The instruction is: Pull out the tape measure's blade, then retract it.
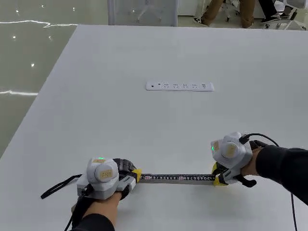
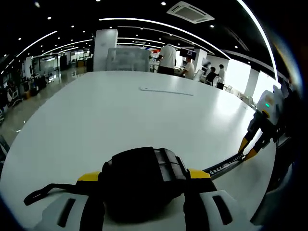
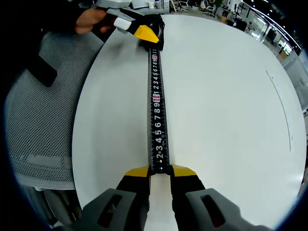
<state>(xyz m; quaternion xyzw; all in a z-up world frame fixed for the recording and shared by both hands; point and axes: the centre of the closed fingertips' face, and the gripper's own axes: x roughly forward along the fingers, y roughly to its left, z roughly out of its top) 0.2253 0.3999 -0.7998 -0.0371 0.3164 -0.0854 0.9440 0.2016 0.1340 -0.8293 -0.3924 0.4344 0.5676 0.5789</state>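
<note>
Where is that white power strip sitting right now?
In the head view, the power strip lies flat near the middle of the white table, well beyond the pulled-out tape blade, touching nothing.

Head camera looks steeply down on the white table (image 1: 192,53) from its near edge; the left gripper (image 2: 144,174) camera sits close behind the tape measure case (image 2: 144,192), facing across the table; the right gripper (image 3: 160,172) camera looks along the blade (image 3: 155,110) towards that case; all three share the blade.

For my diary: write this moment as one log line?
left gripper: shut on tape case | right gripper: shut on blade | blade: pulled out
</note>
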